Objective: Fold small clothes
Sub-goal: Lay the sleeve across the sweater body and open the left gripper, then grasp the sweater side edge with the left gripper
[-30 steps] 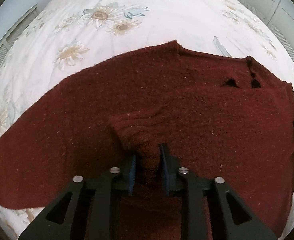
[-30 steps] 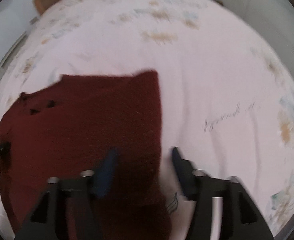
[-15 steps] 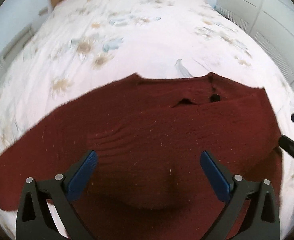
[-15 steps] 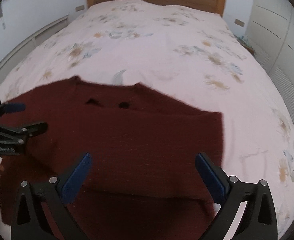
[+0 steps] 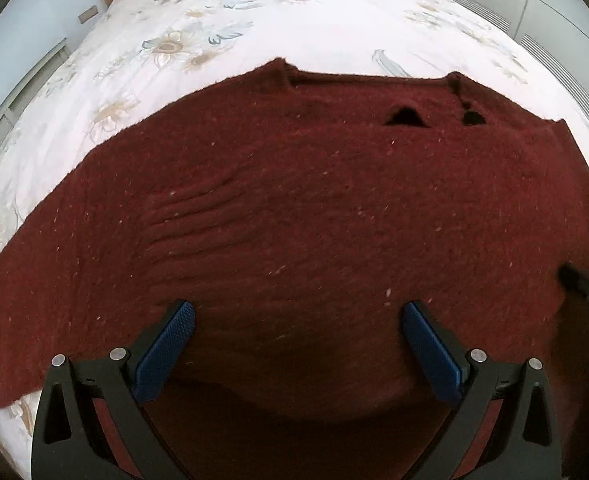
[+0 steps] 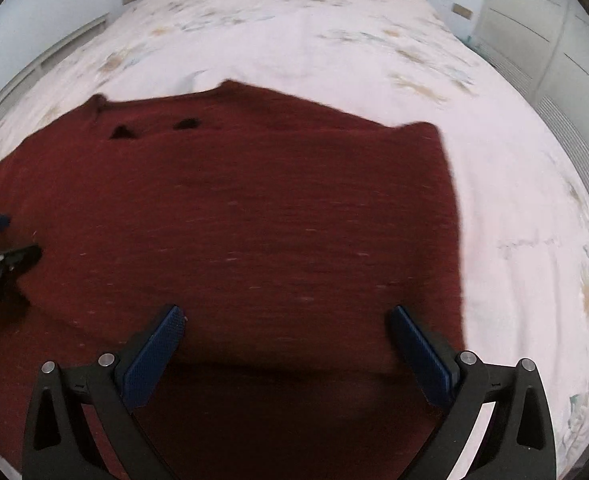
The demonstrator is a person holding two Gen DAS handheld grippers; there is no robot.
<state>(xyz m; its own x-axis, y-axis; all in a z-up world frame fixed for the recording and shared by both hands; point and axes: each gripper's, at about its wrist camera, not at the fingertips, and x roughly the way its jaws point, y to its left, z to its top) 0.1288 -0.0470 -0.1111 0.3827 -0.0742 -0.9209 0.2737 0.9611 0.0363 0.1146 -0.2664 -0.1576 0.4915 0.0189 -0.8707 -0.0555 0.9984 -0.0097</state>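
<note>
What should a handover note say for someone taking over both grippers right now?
Left gripper: open, holding nothing, above the dark red knit sweater.
Right gripper: open, holding nothing, above the sweater's right part.
Sweater lies on the floral bedspread, neckline away from the grippers, right side already folded in to a straight edge.
Left: the left sleeve is still spread out; fold it in, then fold the body.

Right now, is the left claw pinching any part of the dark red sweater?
No, the left claw is spread wide open above the dark red sweater, with no fabric caught between its blue pads.
</note>
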